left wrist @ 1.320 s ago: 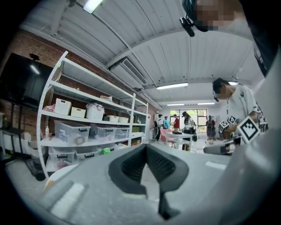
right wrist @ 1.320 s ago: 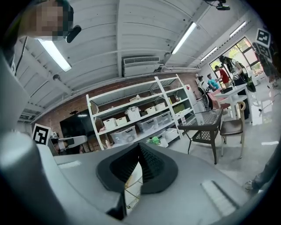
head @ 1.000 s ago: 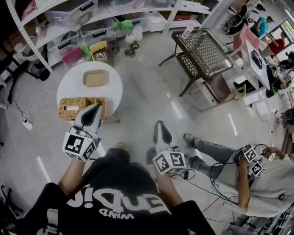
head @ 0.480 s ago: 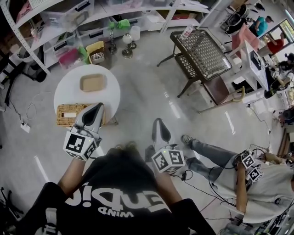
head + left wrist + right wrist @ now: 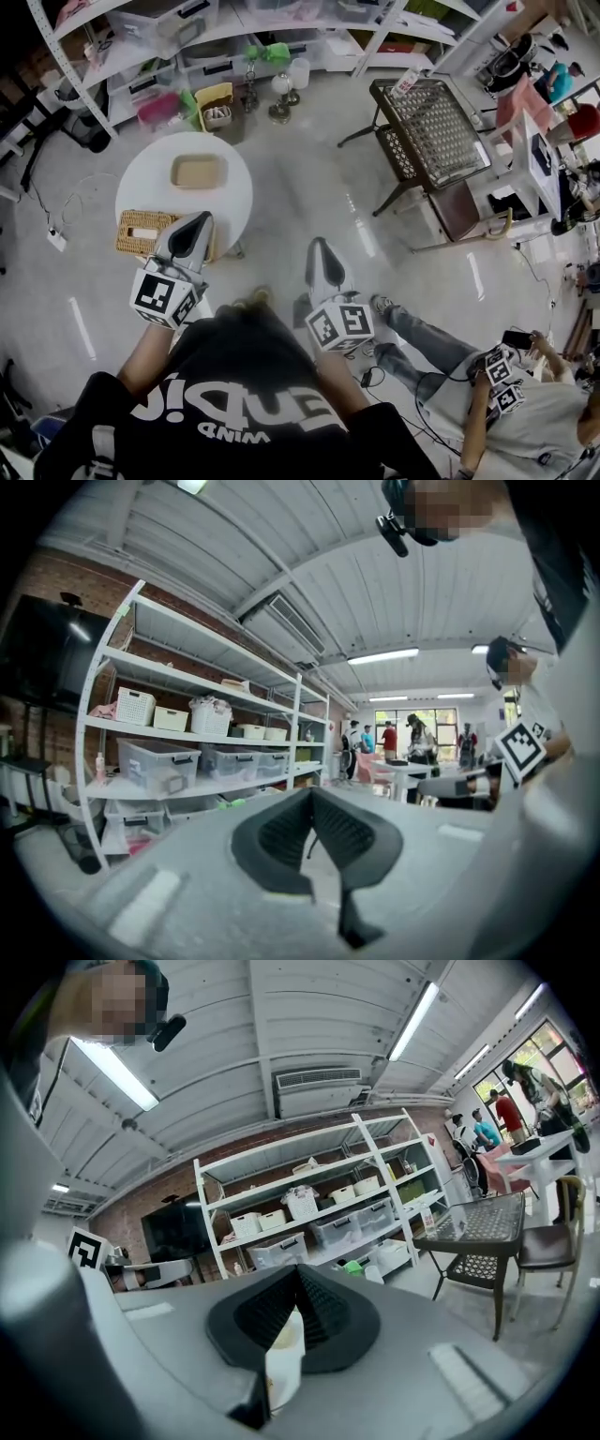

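My left gripper (image 5: 198, 219) is held at waist height with its jaws shut and nothing between them; in the head view its tip lies over a wicker basket (image 5: 139, 233) at the near edge of a round white table (image 5: 225, 192). A shallow tan tray (image 5: 198, 172) sits on that table. My right gripper (image 5: 317, 245) is also shut and empty, out over the grey floor. In the left gripper view the left gripper (image 5: 312, 795) points level at white shelving (image 5: 187, 733). In the right gripper view the right gripper (image 5: 298, 1272) points at the same kind of shelving (image 5: 319, 1206).
A black mesh-top table (image 5: 431, 127) and a chair (image 5: 469, 206) stand to the right. Shelves with plastic bins (image 5: 159, 23) line the far side. Another person (image 5: 497, 412) with marker cubes crouches at the lower right. Cables (image 5: 56, 234) trail on the floor at left.
Both grippers stay shut and almost still. The head view has shifted, so table and mesh table sit slightly lower right. The other person has moved toward the lower right.
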Demonstrator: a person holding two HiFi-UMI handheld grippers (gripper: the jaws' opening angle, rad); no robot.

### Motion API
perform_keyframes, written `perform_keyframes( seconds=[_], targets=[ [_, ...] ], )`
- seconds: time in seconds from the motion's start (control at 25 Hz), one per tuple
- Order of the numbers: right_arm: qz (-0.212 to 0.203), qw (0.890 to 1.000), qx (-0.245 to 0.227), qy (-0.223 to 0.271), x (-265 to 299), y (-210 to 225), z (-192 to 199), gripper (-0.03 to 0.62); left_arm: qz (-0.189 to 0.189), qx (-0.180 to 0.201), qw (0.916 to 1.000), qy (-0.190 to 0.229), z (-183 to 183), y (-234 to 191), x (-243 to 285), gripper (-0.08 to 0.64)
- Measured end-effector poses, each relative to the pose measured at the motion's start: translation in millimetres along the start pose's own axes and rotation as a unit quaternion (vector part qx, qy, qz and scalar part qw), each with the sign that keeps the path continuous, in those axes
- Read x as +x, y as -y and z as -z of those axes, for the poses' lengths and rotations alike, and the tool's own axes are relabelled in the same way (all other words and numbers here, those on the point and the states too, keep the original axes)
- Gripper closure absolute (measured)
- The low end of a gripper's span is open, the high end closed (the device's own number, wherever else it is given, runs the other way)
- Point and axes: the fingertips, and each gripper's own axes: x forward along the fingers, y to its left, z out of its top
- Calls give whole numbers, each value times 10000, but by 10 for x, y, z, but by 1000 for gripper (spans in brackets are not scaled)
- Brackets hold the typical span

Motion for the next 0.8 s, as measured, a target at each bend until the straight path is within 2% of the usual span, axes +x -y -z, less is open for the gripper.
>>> perform_keyframes(
  seconds=[0.48, 0.8],
  targets=[
    [-633, 9977, 52, -238, 356, 314, -79, 592, -702, 104, 9975, 67, -96, -64, 219, 558],
    [-804, 9961, 183, -329, 668, 233, -38, 592, -848, 59, 9964, 44, -94, -293, 248, 558]
  ],
)
